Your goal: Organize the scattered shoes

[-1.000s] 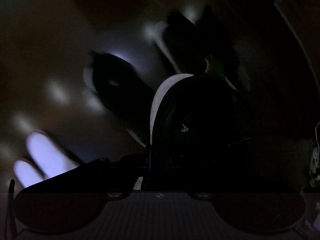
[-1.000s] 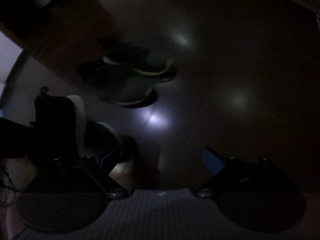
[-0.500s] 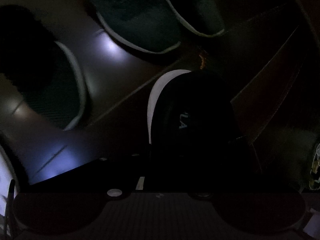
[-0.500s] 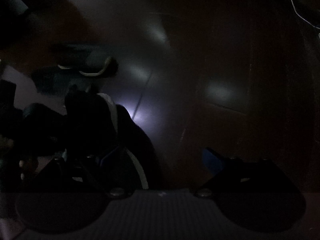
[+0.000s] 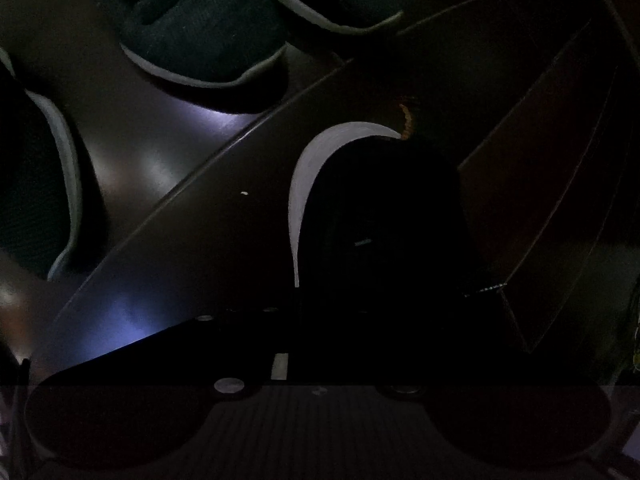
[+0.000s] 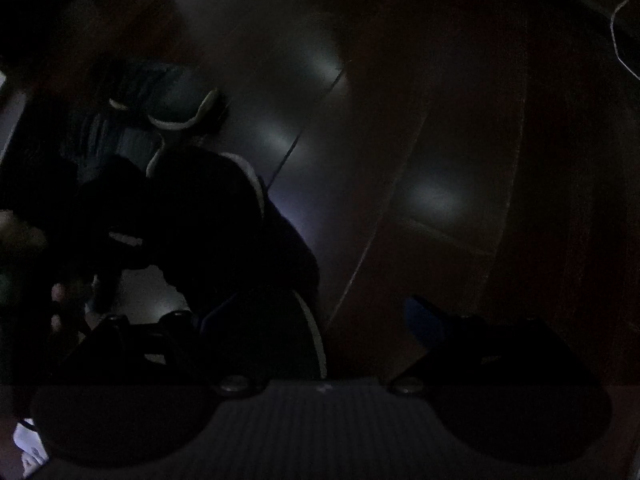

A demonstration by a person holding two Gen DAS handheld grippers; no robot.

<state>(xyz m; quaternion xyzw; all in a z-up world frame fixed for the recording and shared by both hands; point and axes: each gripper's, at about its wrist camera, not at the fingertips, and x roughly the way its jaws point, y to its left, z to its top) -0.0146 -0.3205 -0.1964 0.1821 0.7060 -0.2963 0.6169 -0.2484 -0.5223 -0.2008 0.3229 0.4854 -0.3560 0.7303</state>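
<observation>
Left wrist view: the left gripper (image 5: 384, 320) is clamped on a black shoe (image 5: 380, 216) with a white sole edge, held close to the lens over the dark floor (image 5: 208, 216). Two grey shoes (image 5: 208, 32) lie side by side at the far left, and a third shoe (image 5: 36, 200) sits at the left edge. The held shoe hides most of what lies below and beyond it, so the main risk is setting it down blind: its toe could land on a grey shoe or knock the pair out of line. The fingers themselves are lost in shadow, so how deep the hold is cannot be told; a shallow pinch could let the shoe swing or drop. Open floor lies between the held shoe and the grey pair, and to the near left.

Right wrist view: the right gripper (image 6: 320, 340) has its fingers apart with nothing between them. The black shoe (image 6: 224, 232) hangs at the left, close to the left finger, with the grey pair (image 6: 172, 116) beyond it. A sideways drift could bump the shoe. Bare floor to the right and far side gives ample room; the dim light makes edges hard to judge.
</observation>
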